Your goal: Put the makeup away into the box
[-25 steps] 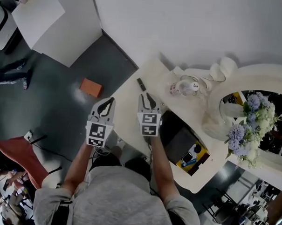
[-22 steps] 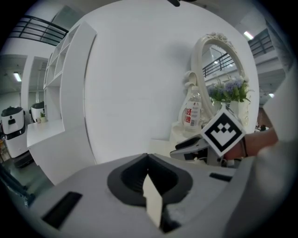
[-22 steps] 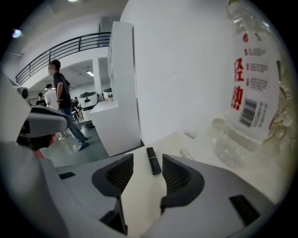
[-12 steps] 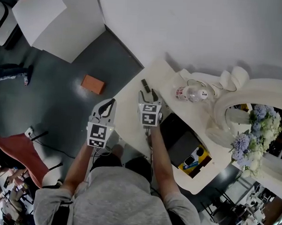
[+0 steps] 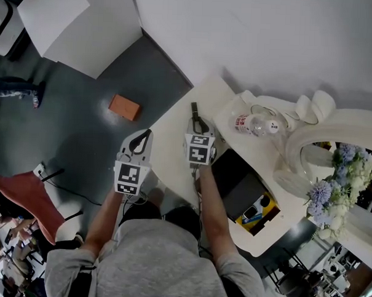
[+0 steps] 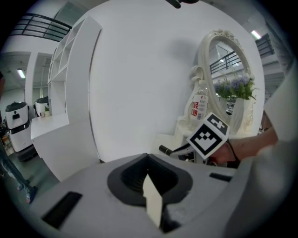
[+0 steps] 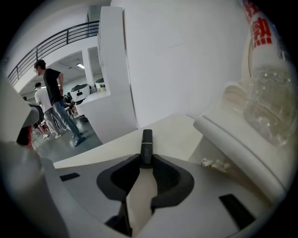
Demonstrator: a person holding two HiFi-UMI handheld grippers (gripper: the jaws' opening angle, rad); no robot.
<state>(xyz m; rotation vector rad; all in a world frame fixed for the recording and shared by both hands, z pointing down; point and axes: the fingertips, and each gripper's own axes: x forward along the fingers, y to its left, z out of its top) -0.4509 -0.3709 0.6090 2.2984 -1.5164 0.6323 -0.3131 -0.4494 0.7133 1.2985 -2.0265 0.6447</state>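
Right gripper (image 5: 194, 119) lowered, jaws just closed on lipstick (image 7: 146, 144) on cream tabletop (image 5: 171, 141); left gripper (image 5: 146, 133) clenched empty over grey floor (image 5: 83, 116).

A makeup tube (image 7: 146, 146) of glossy black plastic is pictured on a smooth, matt cream surface (image 7: 177, 128), with a bottle (image 7: 270, 107) of clear, crinkled plastic, a mirror frame (image 5: 334, 130) finished in carved cream, a shirt (image 5: 150, 260) of soft grey cloth and a floor (image 5: 83, 103) of dull dark grey.

Clear bottle (image 5: 256, 124): label (image 6: 201, 105) bears red Chinese characters (cut off at the edge of the right gripper view), too small to read; nothing else legible.
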